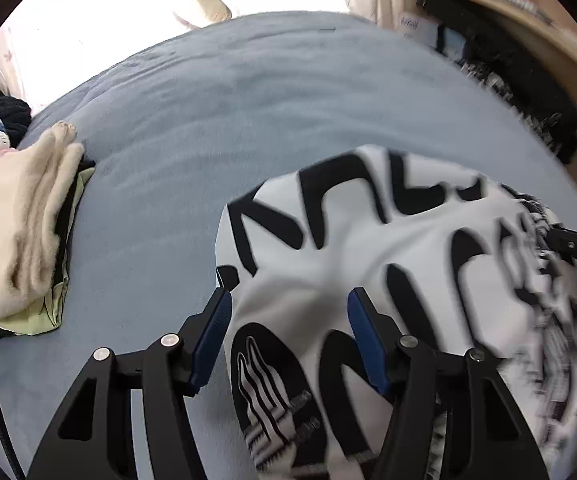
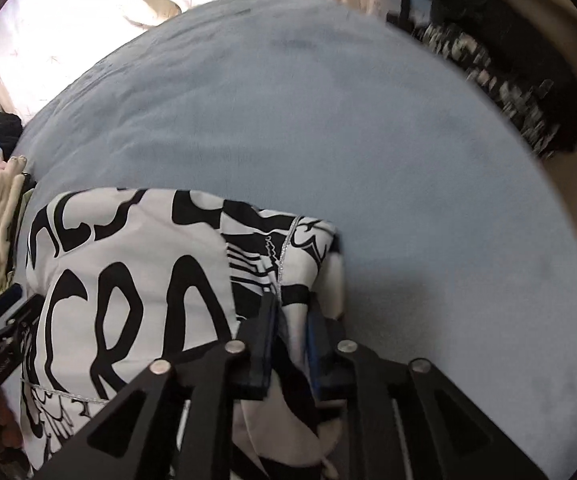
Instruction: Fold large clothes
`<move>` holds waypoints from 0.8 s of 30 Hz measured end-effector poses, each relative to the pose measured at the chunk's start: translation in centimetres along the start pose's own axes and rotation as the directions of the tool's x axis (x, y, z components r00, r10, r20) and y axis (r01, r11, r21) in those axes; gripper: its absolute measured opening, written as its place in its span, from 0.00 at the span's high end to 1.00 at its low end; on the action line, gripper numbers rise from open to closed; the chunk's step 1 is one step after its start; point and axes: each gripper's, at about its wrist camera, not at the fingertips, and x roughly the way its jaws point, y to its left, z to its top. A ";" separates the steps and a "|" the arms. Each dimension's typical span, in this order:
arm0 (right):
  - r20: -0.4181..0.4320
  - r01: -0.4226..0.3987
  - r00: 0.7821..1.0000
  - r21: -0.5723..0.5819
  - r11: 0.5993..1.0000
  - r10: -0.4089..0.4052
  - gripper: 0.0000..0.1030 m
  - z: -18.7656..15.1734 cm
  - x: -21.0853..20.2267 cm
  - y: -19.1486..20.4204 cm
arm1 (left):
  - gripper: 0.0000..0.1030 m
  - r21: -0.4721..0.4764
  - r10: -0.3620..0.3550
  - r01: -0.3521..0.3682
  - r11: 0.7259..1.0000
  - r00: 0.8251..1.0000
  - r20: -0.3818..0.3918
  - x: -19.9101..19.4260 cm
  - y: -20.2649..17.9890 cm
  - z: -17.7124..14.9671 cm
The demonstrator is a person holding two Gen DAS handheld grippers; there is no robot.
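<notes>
Folding is midway, by the look of it: a white garment with bold black lettering (image 1: 388, 264) lies bunched on the blue bed (image 1: 228, 120), on the near side of it, well apart from the stack of cream and green clothes (image 1: 20, 240) at the bed's left edge. The right gripper (image 2: 292, 320) has its fingers drawn close, pinching a gathered edge of the garment, the cloth caught between the blue pads. The left gripper (image 1: 288, 332) hovers over the garment's other side with fingers spread wide; printed cloth lies between them, but the pads do not press on it. The next move likely calls for the left fingers to close on that near edge, so both ends can be lifted and laid flat or carried across toward the middle of the bed. The loose fabric may slip or bunch if only one side is held.
</notes>
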 end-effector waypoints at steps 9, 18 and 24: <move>0.056 -0.432 0.901 0.009 0.902 0.430 0.80 0.6 -1.7 7.6 | 0.63 -0.106 -0.142 0.141 0.984 0.990 0.001 -1.2 -1.6 -0.8; -0.016 -0.364 0.931 0.011 0.931 0.364 1.00 -0.8 3.9 4.6 | 0.63 -0.146 -0.176 0.176 0.973 0.984 0.015 0.7 -1.0 -3.5; 0.008 -0.224 0.975 0.105 0.969 0.224 1.00 -2.3 2.9 -2.7 | 0.63 -0.118 -0.129 0.135 0.984 0.990 0.061 0.9 -1.3 -4.2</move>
